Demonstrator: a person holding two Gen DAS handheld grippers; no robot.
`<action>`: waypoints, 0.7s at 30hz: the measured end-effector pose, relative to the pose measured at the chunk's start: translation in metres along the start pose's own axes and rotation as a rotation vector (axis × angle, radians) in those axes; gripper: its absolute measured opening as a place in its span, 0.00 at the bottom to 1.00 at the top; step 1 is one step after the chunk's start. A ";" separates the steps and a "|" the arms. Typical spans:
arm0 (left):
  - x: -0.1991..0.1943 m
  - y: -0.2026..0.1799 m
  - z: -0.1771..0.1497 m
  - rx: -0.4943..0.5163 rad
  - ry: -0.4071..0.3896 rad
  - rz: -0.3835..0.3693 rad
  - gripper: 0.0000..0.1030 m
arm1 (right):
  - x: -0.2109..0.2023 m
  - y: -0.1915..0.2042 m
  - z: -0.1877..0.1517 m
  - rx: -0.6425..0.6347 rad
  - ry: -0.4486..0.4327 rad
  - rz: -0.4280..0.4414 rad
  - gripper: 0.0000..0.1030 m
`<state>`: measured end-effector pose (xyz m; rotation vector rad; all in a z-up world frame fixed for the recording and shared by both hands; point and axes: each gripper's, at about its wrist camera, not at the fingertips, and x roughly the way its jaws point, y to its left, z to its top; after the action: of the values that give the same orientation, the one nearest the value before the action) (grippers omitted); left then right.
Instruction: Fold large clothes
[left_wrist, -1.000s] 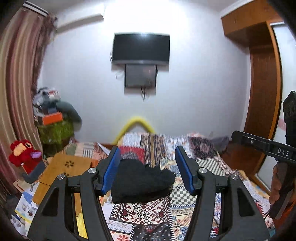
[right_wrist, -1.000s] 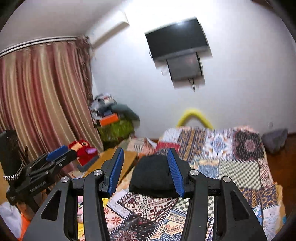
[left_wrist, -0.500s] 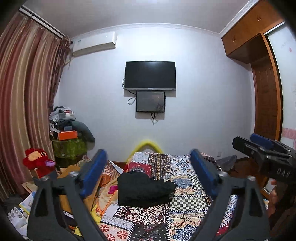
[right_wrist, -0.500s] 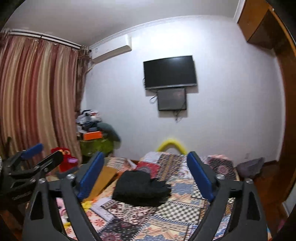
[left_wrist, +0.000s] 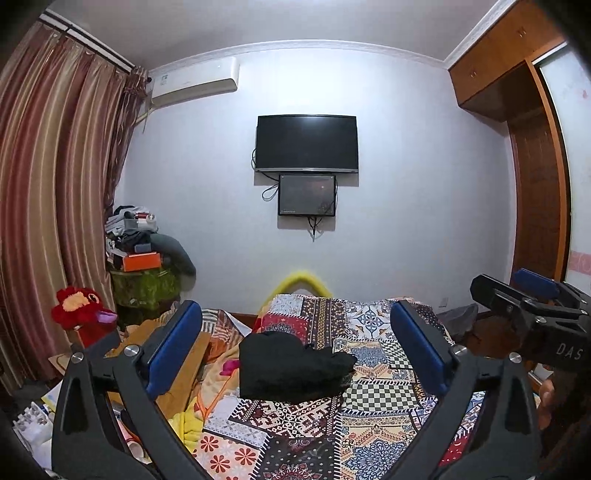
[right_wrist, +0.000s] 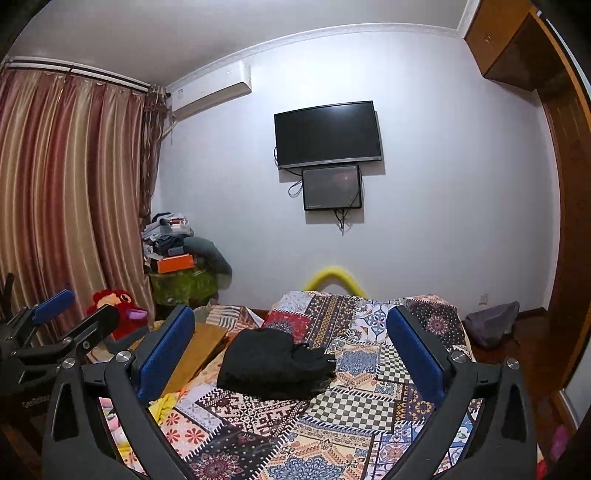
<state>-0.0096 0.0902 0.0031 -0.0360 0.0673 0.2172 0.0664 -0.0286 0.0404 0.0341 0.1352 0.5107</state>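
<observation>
Black garment (left_wrist: 291, 365) lies bunched on the patchwork bed cover (left_wrist: 369, 398), clear of both tools. Left gripper (left_wrist: 295, 343) and right gripper (right_wrist: 291, 341): jaws just spread wide, released, nothing between them.

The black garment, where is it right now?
In both wrist views the black garment lies bunched near the middle of the patchwork bedspread, toward its left edge, beyond both open grippers and touched by neither.
</observation>
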 end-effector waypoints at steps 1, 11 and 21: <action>0.001 0.001 0.000 -0.003 0.001 0.003 0.99 | 0.000 0.000 0.000 -0.001 0.001 0.001 1.00; 0.003 0.006 -0.006 -0.026 0.015 0.018 1.00 | 0.000 0.006 -0.003 -0.011 0.018 0.000 1.00; 0.007 0.008 -0.011 -0.038 0.033 0.030 1.00 | -0.001 0.007 -0.002 -0.011 0.028 -0.002 1.00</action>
<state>-0.0053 0.0991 -0.0088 -0.0764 0.0968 0.2480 0.0617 -0.0235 0.0386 0.0158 0.1594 0.5101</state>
